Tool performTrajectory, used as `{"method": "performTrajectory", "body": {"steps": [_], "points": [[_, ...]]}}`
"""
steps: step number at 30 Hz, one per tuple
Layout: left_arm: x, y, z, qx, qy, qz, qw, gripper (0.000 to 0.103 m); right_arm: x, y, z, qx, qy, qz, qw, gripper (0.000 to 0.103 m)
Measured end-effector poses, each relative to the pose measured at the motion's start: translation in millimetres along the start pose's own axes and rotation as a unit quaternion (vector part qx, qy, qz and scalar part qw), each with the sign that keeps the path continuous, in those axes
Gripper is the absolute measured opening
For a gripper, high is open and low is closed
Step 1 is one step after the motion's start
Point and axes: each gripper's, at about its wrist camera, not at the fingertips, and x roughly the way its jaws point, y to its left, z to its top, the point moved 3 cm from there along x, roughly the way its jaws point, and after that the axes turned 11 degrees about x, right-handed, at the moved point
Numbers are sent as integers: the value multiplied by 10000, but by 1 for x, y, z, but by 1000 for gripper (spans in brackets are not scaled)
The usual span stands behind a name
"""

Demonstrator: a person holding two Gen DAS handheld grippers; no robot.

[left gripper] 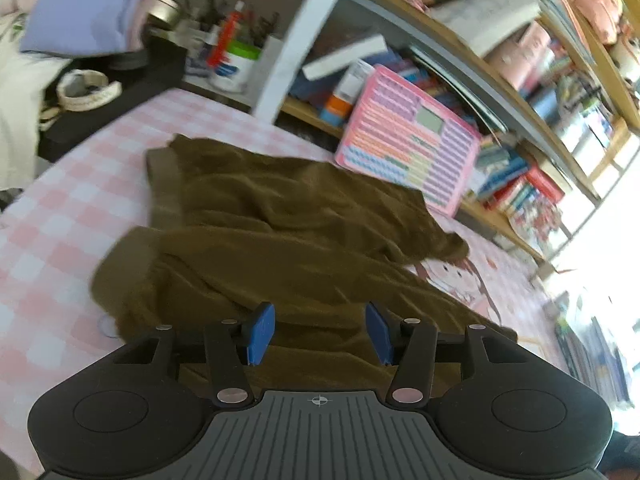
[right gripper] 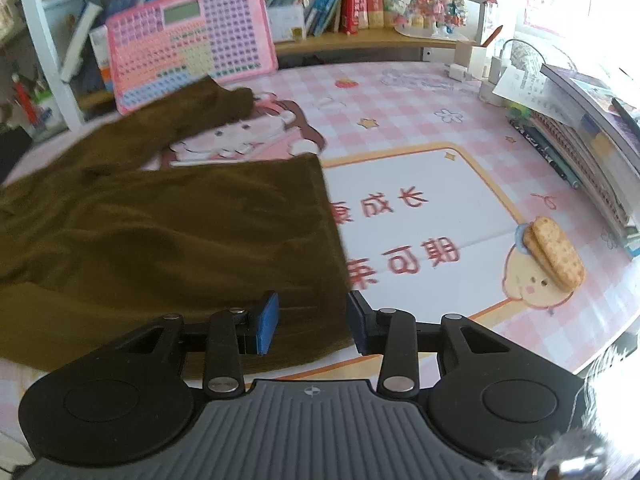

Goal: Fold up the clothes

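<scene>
The brown garment (left gripper: 280, 232) lay rumpled on the pink checked table (left gripper: 60, 220), partly doubled over itself, with one sleeve trailing off toward the pink keyboard toy (right gripper: 188, 40) at the shelf side. Its long axis ran across both grippers' line of sight, from the ribbed edge on the side away from the toy to a straight hem on the printed mat. The left gripper (left gripper: 320, 334) hung over the middle of the cloth, jaws open and holding nothing, with fabric directly below and ahead of them. The right gripper (right gripper: 312, 322) stood at the near corner of that straight hem, jaws likewise open and empty, one finger over cloth and the other over bare mat. By this judgement the right gripper was nearer a free edge; the left had only the bulk beneath it. Whether a fold had been laid could not be told.
</scene>
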Motion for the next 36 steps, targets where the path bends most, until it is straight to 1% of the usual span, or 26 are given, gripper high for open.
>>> {"method": "performTrajectory", "body": {"steps": [1, 4, 6, 9, 12, 15, 20, 27, 33, 36], "points": [[2, -2, -1, 15, 35, -69, 10000, 51, -3, 2, -1, 47, -26, 16, 10000, 35], [9, -13, -7, 120, 152, -345, 9992, 51, -15, 15, -12, 162, 42, 242, 9996, 35], [10, -20, -12, 217, 233, -497, 9983, 51, -20, 26, -20, 92, 92, 360, 9993, 35], [12, -29, -18, 379, 360, -707, 9961, 51, -27, 40, -29, -227, 42, 305, 9993, 35], [13, -35, -22, 505, 420, -825, 9944, 51, -32, 44, -33, -293, -2, 263, 9992, 35], [11, -35, -21, 514, 390, -870, 9941, 51, -36, 45, -34, -286, -43, 230, 9993, 35], [12, -34, -17, 477, 343, -833, 9948, 51, -35, 48, -31, -351, -94, 296, 9989, 35], [19, -45, -13, 461, 346, -690, 9960, 51, -31, 45, -19, -450, -228, 468, 9976, 35], [29, -59, -11, 317, 311, -303, 9986, 51, -11, 35, 3, -590, -165, 793, 9950, 36], [37, -73, -8, 201, 302, -56, 9993, 51, 4, 22, 22, -700, -49, 1035, 9922, 36]]}}
